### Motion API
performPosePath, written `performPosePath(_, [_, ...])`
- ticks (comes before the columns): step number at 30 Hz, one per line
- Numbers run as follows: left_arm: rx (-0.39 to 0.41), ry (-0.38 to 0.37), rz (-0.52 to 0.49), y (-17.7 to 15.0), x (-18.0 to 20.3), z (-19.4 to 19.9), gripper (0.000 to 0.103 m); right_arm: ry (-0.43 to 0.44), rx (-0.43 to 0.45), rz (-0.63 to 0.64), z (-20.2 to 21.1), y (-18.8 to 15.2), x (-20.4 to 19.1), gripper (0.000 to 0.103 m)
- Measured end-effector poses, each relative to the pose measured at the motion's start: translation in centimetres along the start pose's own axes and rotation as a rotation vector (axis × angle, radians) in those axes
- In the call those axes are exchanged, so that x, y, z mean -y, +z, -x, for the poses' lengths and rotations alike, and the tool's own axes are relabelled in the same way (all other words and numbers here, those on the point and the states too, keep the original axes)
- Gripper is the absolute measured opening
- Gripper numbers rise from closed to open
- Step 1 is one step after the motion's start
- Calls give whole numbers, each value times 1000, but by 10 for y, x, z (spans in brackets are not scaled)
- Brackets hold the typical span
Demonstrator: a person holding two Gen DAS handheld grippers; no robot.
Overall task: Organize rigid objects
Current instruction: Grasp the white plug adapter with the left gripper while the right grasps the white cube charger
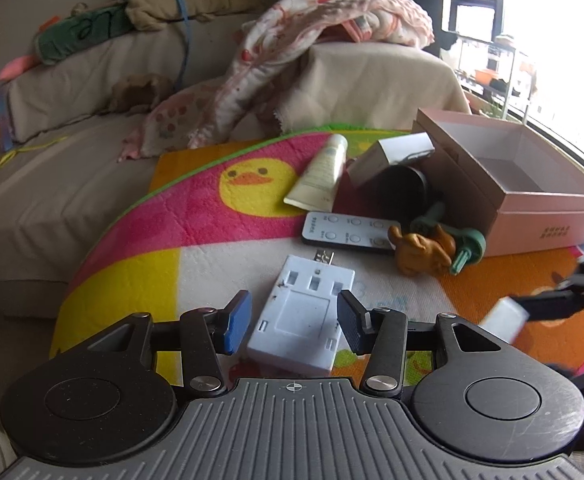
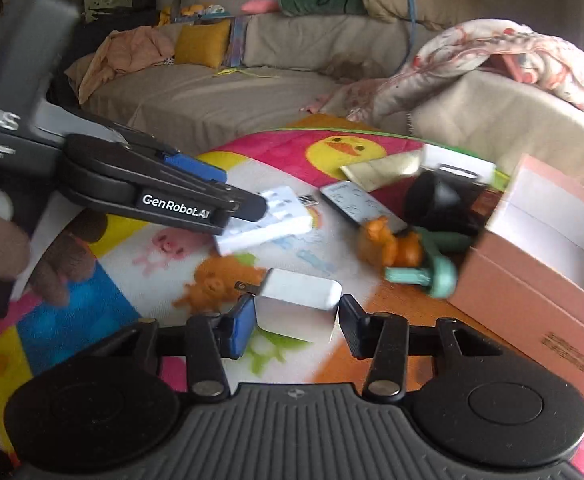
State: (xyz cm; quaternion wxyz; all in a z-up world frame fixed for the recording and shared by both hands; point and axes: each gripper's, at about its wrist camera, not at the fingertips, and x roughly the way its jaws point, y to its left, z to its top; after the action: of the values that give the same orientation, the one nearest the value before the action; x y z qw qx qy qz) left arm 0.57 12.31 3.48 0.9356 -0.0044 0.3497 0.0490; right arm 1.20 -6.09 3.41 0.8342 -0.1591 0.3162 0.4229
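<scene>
A white power strip [image 1: 300, 320] lies on the colourful play mat between the fingers of my left gripper [image 1: 292, 322], whose jaws stand open on either side of it. My right gripper [image 2: 294, 324] is shut on a white plug adapter [image 2: 298, 304] and holds it above the mat; it also shows at the right edge of the left wrist view [image 1: 506, 318]. Beyond lie a remote [image 1: 348, 232], a cream tube [image 1: 322, 172], an orange toy animal [image 1: 420, 252], a green toy [image 1: 464, 246], a black jar [image 1: 402, 190] and a small white box [image 1: 392, 156]. An open pink box [image 1: 532, 196] stands at the right.
The mat [image 1: 152, 248] covers a low surface in front of a beige sofa [image 1: 72, 168] with a floral blanket [image 1: 312, 36] and pillows. A window is at the far right. The left gripper [image 2: 196, 200] crosses the right wrist view over the power strip [image 2: 268, 220].
</scene>
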Motion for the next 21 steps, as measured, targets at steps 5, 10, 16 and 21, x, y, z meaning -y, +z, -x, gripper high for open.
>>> performPosePath(5, [6,-27,-33,-5,2,-7,56,-74,-39,-28,29,-22,39,45])
performPosePath(10, [-26,-70,-101,-13,16,-14,56,-227,-31,-56,42,-39,63,59])
performPosePath(16, [5,-25,-69,-10,14,-21,57,-216,11,-118,48,-48,57,81])
performPosePath(21, [30,-19,-97,-11,19,-22,53,-275,16,-164,29,-46,52,81])
